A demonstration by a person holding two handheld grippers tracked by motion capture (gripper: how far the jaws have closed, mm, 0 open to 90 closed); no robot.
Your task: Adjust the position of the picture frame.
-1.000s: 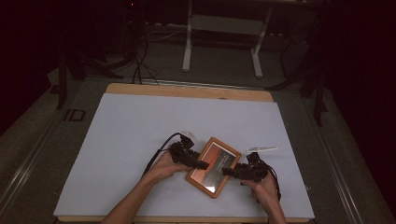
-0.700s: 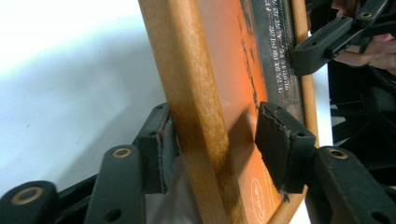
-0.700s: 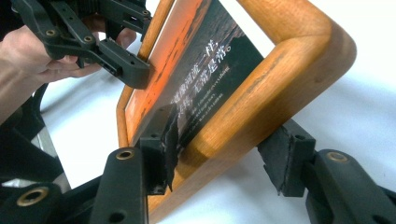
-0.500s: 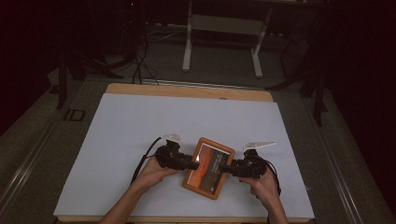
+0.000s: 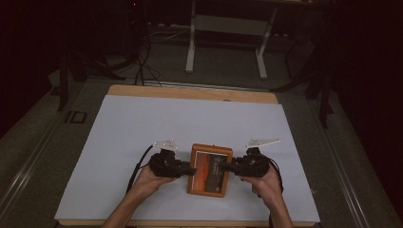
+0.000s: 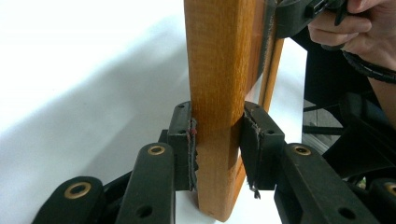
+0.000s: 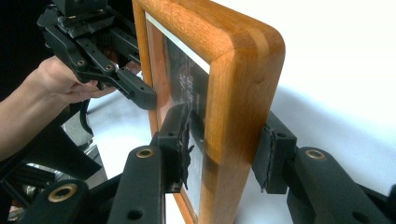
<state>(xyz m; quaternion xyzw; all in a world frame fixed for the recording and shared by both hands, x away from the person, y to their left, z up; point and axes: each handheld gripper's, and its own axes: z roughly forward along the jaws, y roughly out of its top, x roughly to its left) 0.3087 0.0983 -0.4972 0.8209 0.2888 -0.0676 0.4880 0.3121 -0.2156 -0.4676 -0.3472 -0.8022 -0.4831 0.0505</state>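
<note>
Claws (image 5: 190, 169) (image 5: 227, 167) clamp wooden picture frame (image 5: 209, 169) edges.

The picture frame (image 5: 210, 169) is orange-brown wood with a paler stripe along its edge, around a dark panel with an orange-red patch and a white margin. Both grippers (image 5: 190, 171) (image 5: 227, 167) are black with brass-coloured rivets. The table (image 5: 142, 123) cover is pale white-grey, edged in light wood.
</note>
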